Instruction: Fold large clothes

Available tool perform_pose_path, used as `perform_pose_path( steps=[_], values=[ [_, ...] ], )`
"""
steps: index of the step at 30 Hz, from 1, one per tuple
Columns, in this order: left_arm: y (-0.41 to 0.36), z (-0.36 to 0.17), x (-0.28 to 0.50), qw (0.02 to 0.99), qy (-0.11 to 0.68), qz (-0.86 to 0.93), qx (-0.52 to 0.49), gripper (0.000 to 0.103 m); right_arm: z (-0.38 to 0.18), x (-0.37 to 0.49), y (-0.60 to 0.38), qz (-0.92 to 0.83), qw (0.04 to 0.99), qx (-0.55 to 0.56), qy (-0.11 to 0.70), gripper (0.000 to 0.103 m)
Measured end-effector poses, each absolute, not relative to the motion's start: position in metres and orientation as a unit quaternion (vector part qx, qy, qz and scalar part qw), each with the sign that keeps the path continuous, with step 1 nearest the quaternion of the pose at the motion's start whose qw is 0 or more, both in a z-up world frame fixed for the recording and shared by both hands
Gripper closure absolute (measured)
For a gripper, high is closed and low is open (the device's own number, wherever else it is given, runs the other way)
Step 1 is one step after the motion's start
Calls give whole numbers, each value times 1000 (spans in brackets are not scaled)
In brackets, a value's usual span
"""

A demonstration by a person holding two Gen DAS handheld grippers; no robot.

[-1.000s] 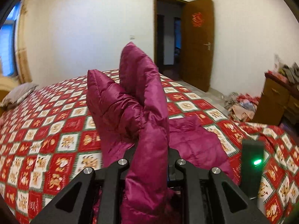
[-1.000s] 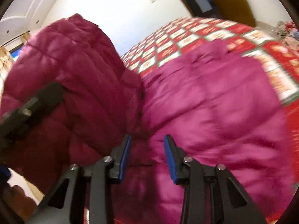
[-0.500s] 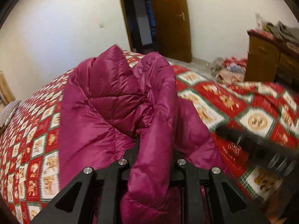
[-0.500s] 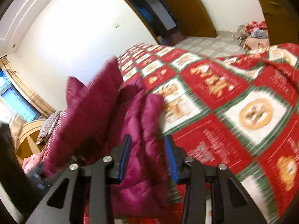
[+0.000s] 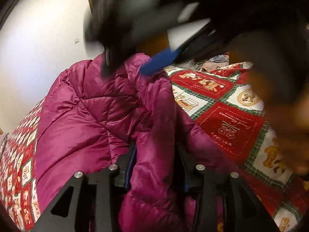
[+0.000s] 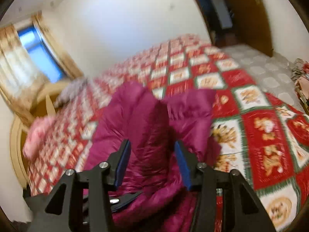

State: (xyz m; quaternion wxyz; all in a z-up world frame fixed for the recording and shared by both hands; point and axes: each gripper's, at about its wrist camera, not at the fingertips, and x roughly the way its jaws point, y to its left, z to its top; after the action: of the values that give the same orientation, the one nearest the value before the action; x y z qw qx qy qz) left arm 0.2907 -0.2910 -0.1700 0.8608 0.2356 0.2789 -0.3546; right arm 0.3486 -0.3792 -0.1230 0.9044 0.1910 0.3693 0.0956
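A magenta puffer jacket [image 5: 92, 116] lies bunched on the red, white and green patterned bedspread [image 5: 227, 119]. My left gripper [image 5: 156, 154] is shut on a thick fold of the jacket, which fills the gap between its fingers. In the left wrist view my right gripper [image 5: 154, 61] passes blurred above the jacket, its blue pad showing. In the right wrist view the right gripper [image 6: 152, 154] is open, its blue pads [image 6: 123, 160] apart above the jacket [image 6: 146, 119], with nothing between them.
A wooden door [image 6: 249, 15] and dark doorway stand at the far right. A window with curtains [image 6: 36, 46] and a curved headboard [image 6: 17, 135] with a pink pillow are at the left. Clothes lie on the floor [image 6: 299, 77] beside the bed.
My right gripper has swung up and over the jacket, crossing in front of the left wrist camera. The left gripper keeps its hold and has carried the fold lower, toward the bed.
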Motion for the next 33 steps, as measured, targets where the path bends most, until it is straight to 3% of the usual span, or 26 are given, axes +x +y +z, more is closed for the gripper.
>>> perform_pose_path(
  steps=[6, 13, 17, 20, 24, 29, 33],
  values=[
    [-248, -152, 261, 840, 282, -406, 224, 43, -163, 356, -384, 91, 884, 224, 401, 67],
    [-167, -109, 256, 834, 305, -441, 133, 41, -177, 342, -399, 88, 876, 274, 387, 70],
    [-127, -78, 310, 877, 293, -376, 66, 21, -168, 331, -401, 74, 877, 269, 391, 67],
    [-128, -76, 365, 904, 308, -293, 53, 21, -143, 327, -394, 47, 888, 234, 392, 59],
    [-161, -99, 418, 906, 360, -217, 54, 21, -98, 324, -387, 4, 917, 184, 354, 57],
    [-203, -119, 404, 903, 371, -206, 67, 21, -80, 353, -372, -7, 919, 169, 356, 57],
    [-228, -125, 383, 907, 348, -210, 115, 21, -106, 376, -372, -30, 905, 171, 388, 57]
  ],
)
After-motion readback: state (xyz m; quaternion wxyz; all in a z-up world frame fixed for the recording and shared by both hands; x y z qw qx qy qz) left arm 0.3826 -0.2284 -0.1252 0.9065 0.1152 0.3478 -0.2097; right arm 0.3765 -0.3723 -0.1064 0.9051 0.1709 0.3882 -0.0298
